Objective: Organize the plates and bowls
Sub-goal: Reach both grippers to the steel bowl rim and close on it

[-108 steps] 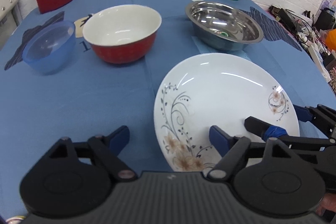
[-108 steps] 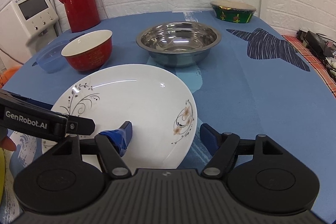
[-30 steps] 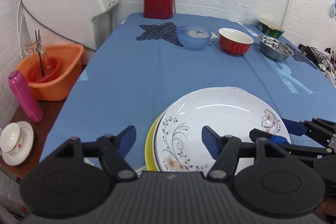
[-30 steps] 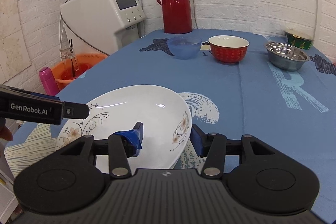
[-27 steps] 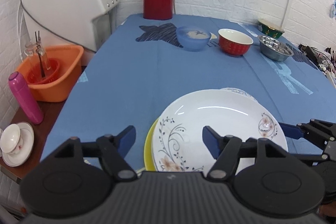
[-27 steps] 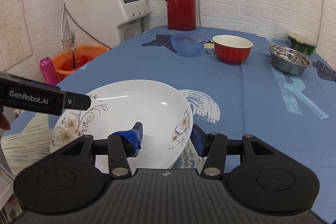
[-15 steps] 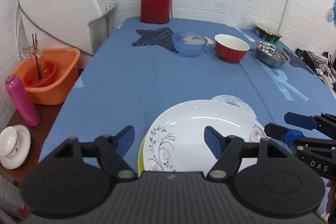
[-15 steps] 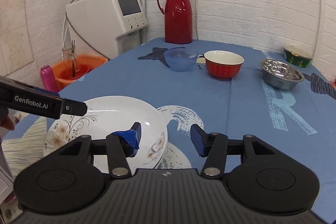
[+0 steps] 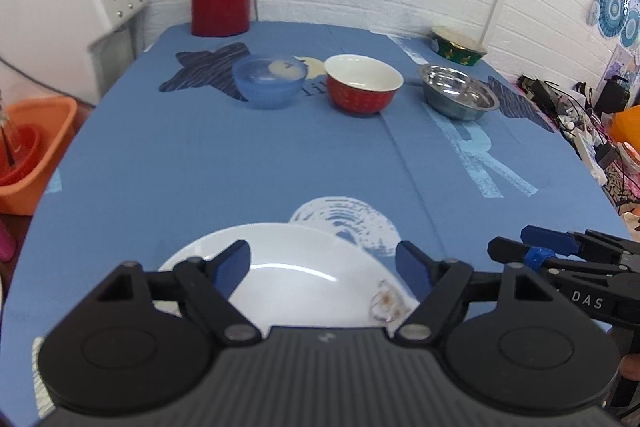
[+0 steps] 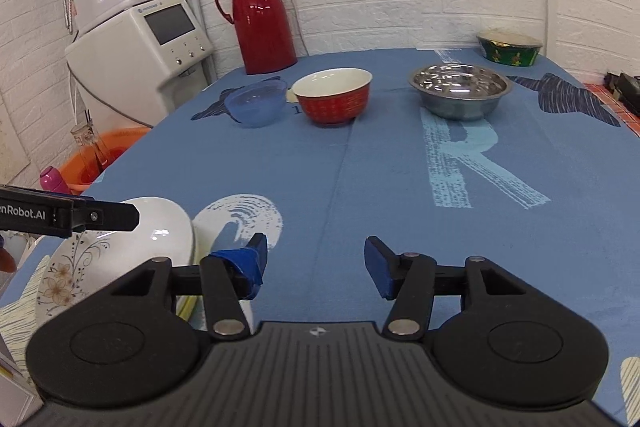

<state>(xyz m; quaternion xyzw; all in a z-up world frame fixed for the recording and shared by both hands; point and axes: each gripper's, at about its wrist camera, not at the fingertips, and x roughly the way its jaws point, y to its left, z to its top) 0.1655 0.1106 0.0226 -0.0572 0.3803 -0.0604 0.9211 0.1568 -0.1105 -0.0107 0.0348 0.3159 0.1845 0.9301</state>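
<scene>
The white floral plate (image 10: 120, 251) lies on a yellow plate (image 10: 188, 303) at the near left edge of the blue table. My left gripper (image 9: 324, 263) hovers over the white plate (image 9: 300, 291); its jaws are opening and its pads touch nothing. My right gripper (image 10: 316, 263) is to the right of the plate, over bare cloth, jaws opening with nothing between them. At the far side stand a blue bowl (image 10: 256, 103), a red bowl (image 10: 334, 95), a steel bowl (image 10: 460, 87) and a green bowl (image 10: 510, 49).
A red thermos (image 10: 264, 15) stands at the back of the table, and a white appliance (image 10: 140, 43) sits beside the table on the left. An orange basin (image 9: 32, 143) sits low at the left. Cables and clutter (image 9: 580, 115) line the right side.
Both grippers have let go of the white plate, which now rests on the yellow one. The right gripper has slid off it to the right, and both views have advanced toward the bowls.
</scene>
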